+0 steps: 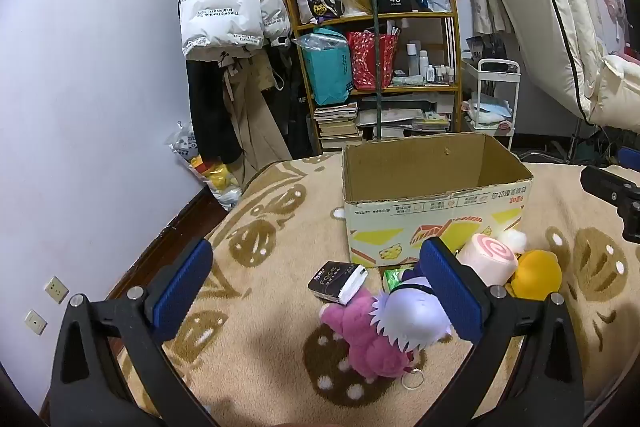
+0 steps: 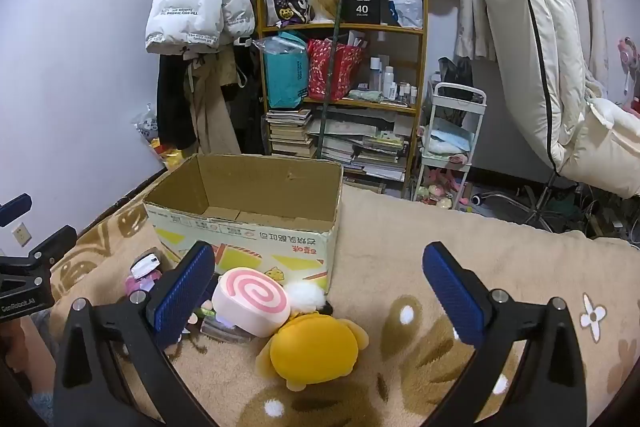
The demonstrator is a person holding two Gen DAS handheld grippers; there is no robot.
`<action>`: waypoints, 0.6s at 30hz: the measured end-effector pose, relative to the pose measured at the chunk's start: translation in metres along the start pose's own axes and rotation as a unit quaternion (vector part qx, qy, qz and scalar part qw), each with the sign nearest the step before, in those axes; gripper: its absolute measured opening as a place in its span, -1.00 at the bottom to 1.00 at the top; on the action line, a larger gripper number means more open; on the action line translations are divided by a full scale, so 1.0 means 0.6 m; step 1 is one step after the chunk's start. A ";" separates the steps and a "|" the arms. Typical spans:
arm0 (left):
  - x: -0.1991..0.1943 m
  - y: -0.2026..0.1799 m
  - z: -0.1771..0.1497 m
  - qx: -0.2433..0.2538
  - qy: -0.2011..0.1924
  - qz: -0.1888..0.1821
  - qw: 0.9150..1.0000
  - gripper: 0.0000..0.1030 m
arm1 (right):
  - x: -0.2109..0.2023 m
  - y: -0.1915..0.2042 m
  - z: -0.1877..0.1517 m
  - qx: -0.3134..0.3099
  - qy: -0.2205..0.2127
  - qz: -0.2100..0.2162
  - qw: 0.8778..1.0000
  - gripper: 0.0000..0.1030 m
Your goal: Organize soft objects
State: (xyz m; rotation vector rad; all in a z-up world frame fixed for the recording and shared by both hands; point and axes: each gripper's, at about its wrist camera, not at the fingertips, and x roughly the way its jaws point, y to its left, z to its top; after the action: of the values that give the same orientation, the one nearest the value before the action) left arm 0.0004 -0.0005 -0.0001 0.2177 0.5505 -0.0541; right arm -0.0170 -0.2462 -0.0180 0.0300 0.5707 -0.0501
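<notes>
An open cardboard box (image 1: 436, 223) (image 2: 244, 231) stands on a beige patterned blanket. In front of it lie soft toys: a pink plush (image 1: 366, 343), a white-haired doll (image 1: 412, 319), a pink swirl roll cushion (image 1: 486, 259) (image 2: 252, 301), a yellow plush (image 1: 534, 273) (image 2: 314, 349), a white fluffy toy (image 2: 306, 295). A tissue pack (image 1: 338, 281) lies beside them. My left gripper (image 1: 316, 287) is open above the pink plush and doll. My right gripper (image 2: 318, 291) is open above the swirl cushion and yellow plush. Both are empty.
The blanket (image 2: 460, 239) covers a bed whose left edge (image 1: 168, 239) drops to the floor by the wall. Behind stand a cluttered shelf (image 1: 376, 67), hanging coats (image 1: 224, 7), a white cart (image 2: 452, 143) and a cream chair (image 2: 540, 67). The right gripper's body (image 1: 616, 195) shows at right.
</notes>
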 end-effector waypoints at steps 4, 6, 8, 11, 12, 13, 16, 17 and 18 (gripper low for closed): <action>0.000 0.000 0.000 -0.004 -0.005 -0.002 1.000 0.98 | 0.002 0.000 -0.001 0.001 0.001 0.000 1.000 1.00; 0.000 0.001 0.000 -0.005 -0.006 -0.002 1.000 0.98 | 0.002 -0.001 -0.001 0.002 0.002 0.000 1.000 1.00; 0.000 0.001 0.000 -0.006 -0.006 -0.003 1.000 0.98 | 0.002 -0.001 -0.001 0.002 0.001 -0.001 1.000 1.00; 0.000 0.000 0.000 -0.006 -0.006 -0.003 1.000 0.98 | 0.003 0.001 -0.001 0.001 0.002 0.001 1.000 1.00; 0.000 0.001 0.000 -0.007 -0.006 -0.004 1.000 0.98 | 0.002 0.001 -0.001 0.001 0.003 0.001 1.000 1.00; 0.000 0.001 0.000 -0.007 -0.006 -0.006 1.000 0.98 | 0.002 0.002 -0.001 0.001 0.002 0.001 1.000 1.00; 0.000 0.000 0.000 -0.008 -0.006 -0.006 1.000 0.98 | 0.000 0.001 -0.001 0.001 0.002 0.001 1.000 1.00; 0.000 0.001 0.000 -0.008 -0.005 -0.008 1.000 0.98 | 0.002 0.002 -0.002 0.001 0.002 -0.001 1.000 1.00; -0.001 0.001 0.000 -0.009 -0.006 -0.007 1.000 0.98 | 0.002 0.002 -0.003 0.001 0.002 -0.002 1.000 1.00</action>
State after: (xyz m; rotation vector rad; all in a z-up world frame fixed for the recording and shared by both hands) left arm 0.0001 -0.0002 0.0003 0.1969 0.5408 -0.0637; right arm -0.0168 -0.2448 -0.0199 0.0302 0.5746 -0.0545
